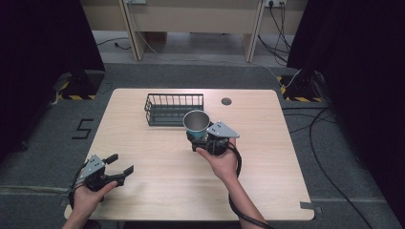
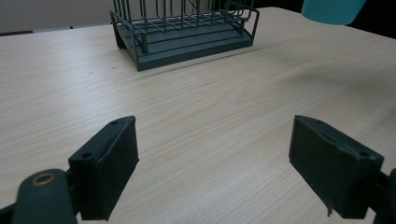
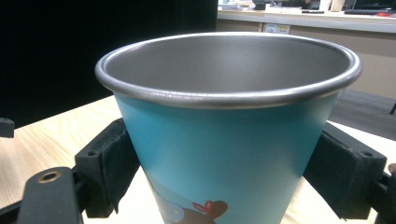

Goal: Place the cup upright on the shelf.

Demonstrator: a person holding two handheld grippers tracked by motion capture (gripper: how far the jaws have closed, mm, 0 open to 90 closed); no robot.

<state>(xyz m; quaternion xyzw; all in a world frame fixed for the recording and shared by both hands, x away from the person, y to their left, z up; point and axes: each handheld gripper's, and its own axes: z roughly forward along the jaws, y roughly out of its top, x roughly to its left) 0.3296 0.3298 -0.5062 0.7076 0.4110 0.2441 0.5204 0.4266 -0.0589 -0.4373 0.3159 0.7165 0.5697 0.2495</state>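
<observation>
A teal metal cup (image 1: 196,123) with a grey inside stands upright between the jaws of my right gripper (image 1: 198,137), just in front of the basket's right end. In the right gripper view the cup (image 3: 224,135) has both black pads (image 3: 112,163) pressed on its sides; the right gripper (image 3: 224,177) is shut on it. The cup's base (image 2: 331,9) hangs above the table with a shadow under it. A dark wire basket (image 1: 174,109) (image 2: 184,28) sits at the table's back middle with nothing in it. My left gripper (image 1: 122,163) (image 2: 212,158) is open over bare wood near the front left corner.
The light wooden table (image 1: 157,191) has a round cable hole (image 1: 226,101) behind the cup. Cables (image 1: 315,143) run over the grey floor to the right. Dark curtains stand on both sides, and a wooden counter (image 1: 191,19) lies beyond the table.
</observation>
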